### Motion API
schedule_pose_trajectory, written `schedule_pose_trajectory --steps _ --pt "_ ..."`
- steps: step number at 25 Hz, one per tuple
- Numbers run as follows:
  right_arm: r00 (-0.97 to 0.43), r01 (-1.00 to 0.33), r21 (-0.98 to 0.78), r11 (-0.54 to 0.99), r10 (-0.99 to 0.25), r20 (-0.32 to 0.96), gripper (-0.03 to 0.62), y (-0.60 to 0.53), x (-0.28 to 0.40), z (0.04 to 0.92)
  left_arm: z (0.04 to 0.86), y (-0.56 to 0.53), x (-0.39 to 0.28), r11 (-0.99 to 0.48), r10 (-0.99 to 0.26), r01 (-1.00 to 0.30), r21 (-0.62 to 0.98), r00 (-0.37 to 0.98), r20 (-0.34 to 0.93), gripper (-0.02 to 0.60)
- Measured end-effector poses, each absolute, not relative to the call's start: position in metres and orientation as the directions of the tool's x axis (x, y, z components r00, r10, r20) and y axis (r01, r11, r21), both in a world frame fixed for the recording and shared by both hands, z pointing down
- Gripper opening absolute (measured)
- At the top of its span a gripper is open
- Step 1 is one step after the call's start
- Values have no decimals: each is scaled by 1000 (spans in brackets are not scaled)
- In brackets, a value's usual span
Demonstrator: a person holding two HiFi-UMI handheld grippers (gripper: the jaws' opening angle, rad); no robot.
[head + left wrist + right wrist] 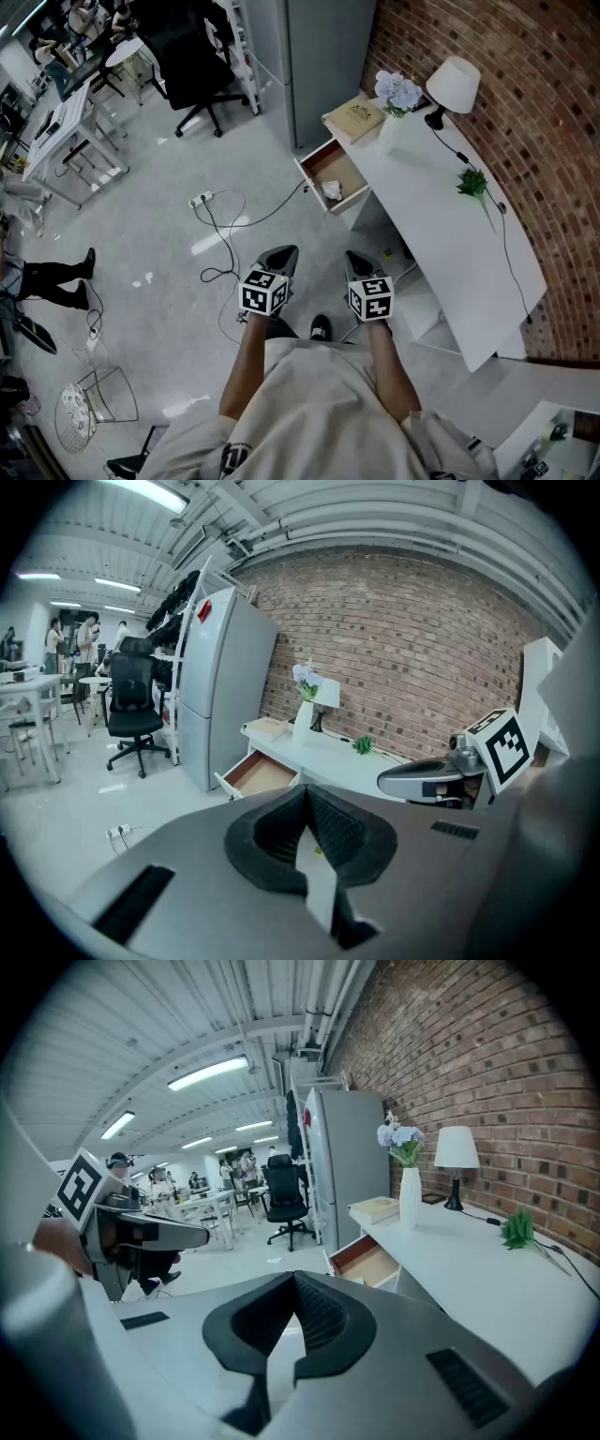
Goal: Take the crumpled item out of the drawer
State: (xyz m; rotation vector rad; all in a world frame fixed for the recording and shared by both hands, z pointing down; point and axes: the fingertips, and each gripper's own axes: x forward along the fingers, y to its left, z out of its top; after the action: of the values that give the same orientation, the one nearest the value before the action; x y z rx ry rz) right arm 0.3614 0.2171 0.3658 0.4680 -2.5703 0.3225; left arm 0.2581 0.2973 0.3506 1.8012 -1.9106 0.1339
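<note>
The open wooden drawer (330, 175) sticks out from the white desk (450, 234), and a crumpled white item (332, 190) lies near its front right corner. Both grippers hang side by side above the floor, well short of the drawer. My left gripper (285, 253) is shut with nothing between its jaws, and so is my right gripper (355, 257). In the left gripper view the drawer (259, 772) lies ahead beyond the shut gripper (305, 795); the crumpled item does not show there. The right gripper view shows the shut gripper (293, 1280) and the drawer (370, 1262) ahead to the right.
On the desk stand a lamp (452, 84), a vase of flowers (397, 96), a book (355, 118) and a green sprig (472, 182). A grey fridge (319, 56) stands beside the drawer. Cables and a power strip (202, 199) lie on the floor. A black office chair (192, 56) stands farther back.
</note>
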Motion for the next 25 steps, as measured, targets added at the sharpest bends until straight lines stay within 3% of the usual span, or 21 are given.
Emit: schedule_pose_trajectory --steps 11,16,25 --pt "-826 -356 -154 922 -233 513 25 209 356 370 352 299 256 131 -903 -967 217 -26 430 15" --pt "-859 -357 -201 912 -236 453 25 198 353 358 347 294 252 116 -892 -980 162 -31 451 15" --pt "-925 -167 -275 947 -53 377 23 210 350 349 332 279 254 82 -894 -993 90 -33 446 14"
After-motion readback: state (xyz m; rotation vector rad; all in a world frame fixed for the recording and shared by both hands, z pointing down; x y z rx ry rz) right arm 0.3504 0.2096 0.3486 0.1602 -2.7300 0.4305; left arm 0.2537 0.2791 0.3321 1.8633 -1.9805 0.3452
